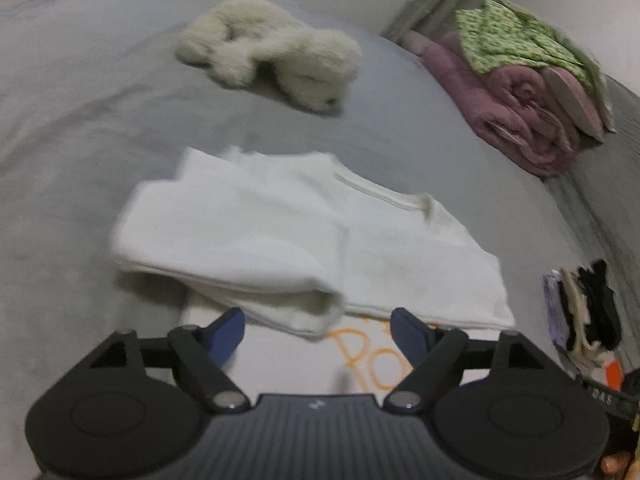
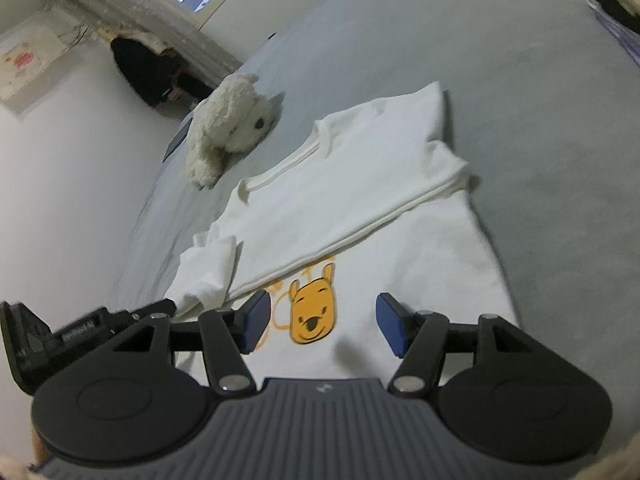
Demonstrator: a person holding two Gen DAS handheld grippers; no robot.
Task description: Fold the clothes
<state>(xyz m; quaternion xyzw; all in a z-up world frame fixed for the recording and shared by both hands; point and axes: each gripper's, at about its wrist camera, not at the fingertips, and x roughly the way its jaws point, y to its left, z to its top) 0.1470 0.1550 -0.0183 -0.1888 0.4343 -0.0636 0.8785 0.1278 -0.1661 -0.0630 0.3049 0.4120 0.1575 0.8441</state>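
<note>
Two tools hang over a grey bed (image 1: 80, 128), both pointing down at a white T-shirt (image 1: 280, 232) lying partly folded on it. Starting with the left tool (image 1: 318, 330): its blue pads (image 1: 226, 336) stand wide apart with nothing between them, hovering just above the near edge of the folded-over cloth; an orange print shows on the shirt below. Ahead of this tool, past the shirt, a cream plush toy (image 1: 272, 52) lies on the bed. Farther ahead and to the right sits a rolled pink blanket (image 1: 512, 100) with a green patterned cloth (image 1: 516, 36) on top. Close on the right is a small stack of dark and pale fabrics (image 1: 588, 308).

Moving to the right tool (image 2: 318, 324): its jaws are also parted and hold nothing, poised over the shirt's front, where a yellow bear face (image 2: 312, 310) shows between the pads. A folded flap crosses the shirt just ahead, and a sleeve lies ahead to the left.
</note>
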